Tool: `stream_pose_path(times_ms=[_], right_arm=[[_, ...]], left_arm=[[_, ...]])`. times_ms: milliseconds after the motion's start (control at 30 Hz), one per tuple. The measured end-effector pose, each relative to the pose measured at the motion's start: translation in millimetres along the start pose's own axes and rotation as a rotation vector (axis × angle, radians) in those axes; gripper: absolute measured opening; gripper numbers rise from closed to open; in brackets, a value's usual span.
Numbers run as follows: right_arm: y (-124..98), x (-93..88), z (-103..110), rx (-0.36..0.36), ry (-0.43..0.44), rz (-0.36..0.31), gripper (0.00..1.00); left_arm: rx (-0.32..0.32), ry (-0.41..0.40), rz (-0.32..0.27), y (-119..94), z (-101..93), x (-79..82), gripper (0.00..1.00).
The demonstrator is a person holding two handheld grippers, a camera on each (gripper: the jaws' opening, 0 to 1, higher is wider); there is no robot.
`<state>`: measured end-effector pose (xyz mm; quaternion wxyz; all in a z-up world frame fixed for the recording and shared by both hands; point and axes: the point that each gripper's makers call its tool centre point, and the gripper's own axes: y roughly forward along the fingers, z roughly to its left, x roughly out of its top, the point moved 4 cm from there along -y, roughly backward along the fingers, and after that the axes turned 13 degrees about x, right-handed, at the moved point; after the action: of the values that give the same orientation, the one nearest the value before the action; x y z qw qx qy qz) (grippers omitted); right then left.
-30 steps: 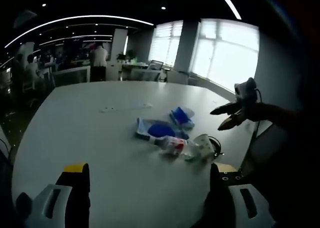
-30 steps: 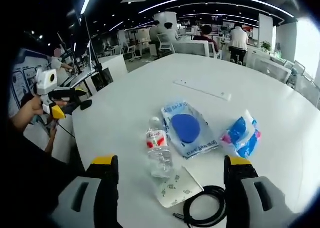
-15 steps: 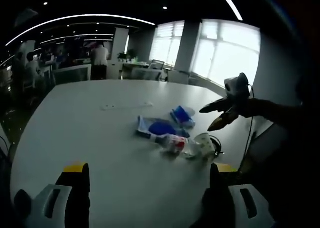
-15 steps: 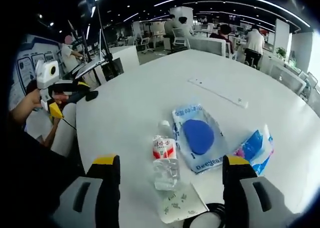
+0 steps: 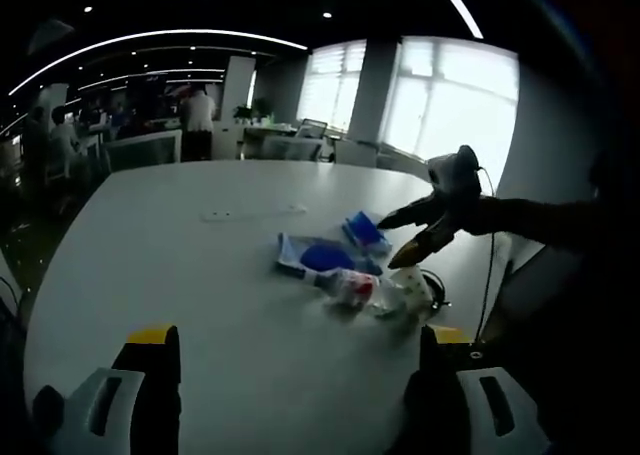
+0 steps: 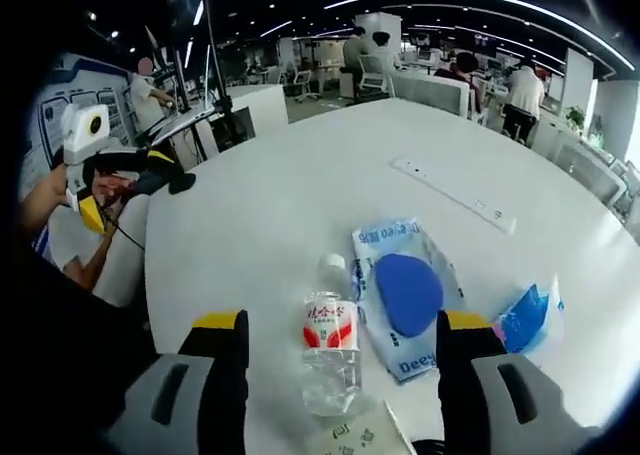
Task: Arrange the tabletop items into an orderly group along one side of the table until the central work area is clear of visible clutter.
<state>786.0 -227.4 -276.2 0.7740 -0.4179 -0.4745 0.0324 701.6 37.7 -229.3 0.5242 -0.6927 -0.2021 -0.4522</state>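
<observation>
The clutter lies together on the white table (image 5: 170, 265): a clear water bottle (image 6: 328, 345) with a red label, a clear bag holding a blue disc (image 6: 405, 293), a blue and white pack (image 6: 530, 320) and a white packet (image 6: 355, 440). My right gripper (image 6: 342, 370) is open, with the bottle lying between and just beyond its jaws. In the left gripper view the right gripper (image 5: 395, 242) hovers over the bottle (image 5: 345, 287) and the white packet (image 5: 408, 287). My left gripper (image 5: 295, 375) is open and holds nothing, well short of the items.
A flat white strip (image 6: 455, 193) lies further along the table. A black cable (image 5: 435, 285) curls by the table's edge near the packet. The left gripper (image 6: 125, 187), in a hand, stays off the table's side. Desks, chairs and people fill the room behind.
The right gripper has moved in over the clutter and closer to the bottle. The left gripper has stayed where it was. The items have not moved.
</observation>
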Motion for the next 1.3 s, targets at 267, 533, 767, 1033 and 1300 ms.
stream_pose_path(times_ms=[267,533,767,1033,1300], right_arm=[[16,4.2,-1,0.035,0.021,0.019,0.71],[30,7.7,9,0.075,0.034,0.033,0.70],[42,10.0,8,0.101,0.050,0.042,0.68],[65,13.0,-5,0.112,0.069,0.072,0.61],[85,18.4,0,0.117,0.041,0.115,0.56]], left_arm=[[-0.004,-0.006,0.007,4,16.0,-9.4,0.98],[-0.009,-0.008,0.005,8,29.5,-14.2,0.98],[-0.008,-0.012,0.014,13,31.8,-15.4,0.98],[-0.012,-0.004,0.017,9,18.3,-9.4,0.97],[-0.005,-0.011,0.021,6,11.4,-8.2,0.97]])
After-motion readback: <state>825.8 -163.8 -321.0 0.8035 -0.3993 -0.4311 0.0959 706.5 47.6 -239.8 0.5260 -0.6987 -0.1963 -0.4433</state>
